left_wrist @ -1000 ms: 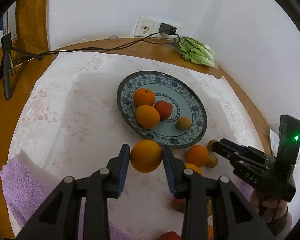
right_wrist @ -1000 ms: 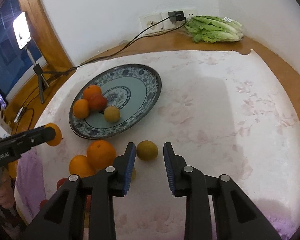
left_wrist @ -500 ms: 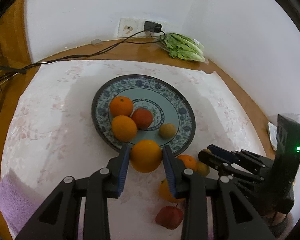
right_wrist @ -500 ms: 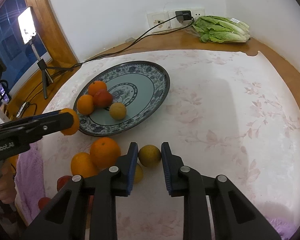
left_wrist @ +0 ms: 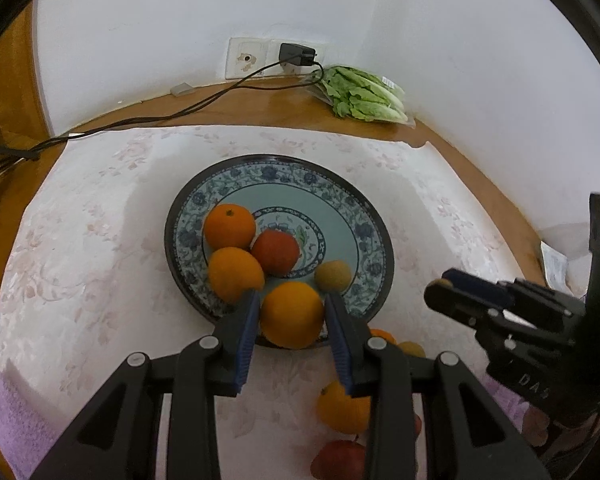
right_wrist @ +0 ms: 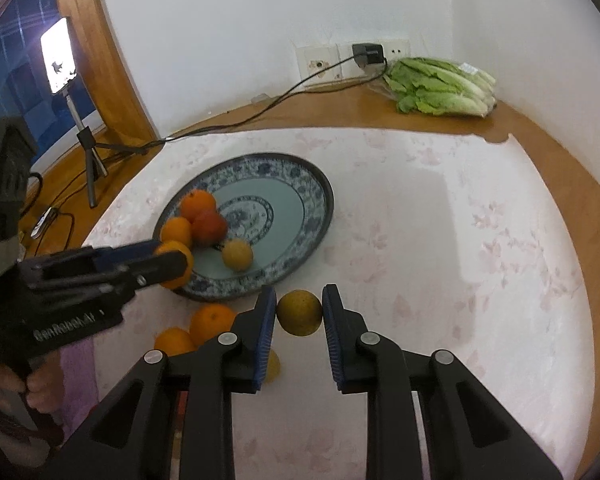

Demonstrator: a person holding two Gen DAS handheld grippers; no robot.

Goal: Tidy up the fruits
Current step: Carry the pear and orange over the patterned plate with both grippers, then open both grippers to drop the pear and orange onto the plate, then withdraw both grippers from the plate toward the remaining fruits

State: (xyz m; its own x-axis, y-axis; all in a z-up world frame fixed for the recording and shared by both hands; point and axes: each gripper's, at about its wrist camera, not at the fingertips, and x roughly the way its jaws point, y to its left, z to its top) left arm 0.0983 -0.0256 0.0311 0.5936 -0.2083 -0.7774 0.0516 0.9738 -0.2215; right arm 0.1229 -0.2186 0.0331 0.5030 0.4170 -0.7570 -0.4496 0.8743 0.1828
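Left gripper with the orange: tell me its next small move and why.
Probably ease forward and lower, then open. The left gripper is shut on an orange hanging over the near rim of the plate. The bare blue middle lies just ahead, right of the fruit already on it; the right gripper has its own yellowish fruit.

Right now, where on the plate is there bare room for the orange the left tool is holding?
The plate's far and right side is bare. Its near left is crowded: two oranges, a red fruit and a small yellow fruit.
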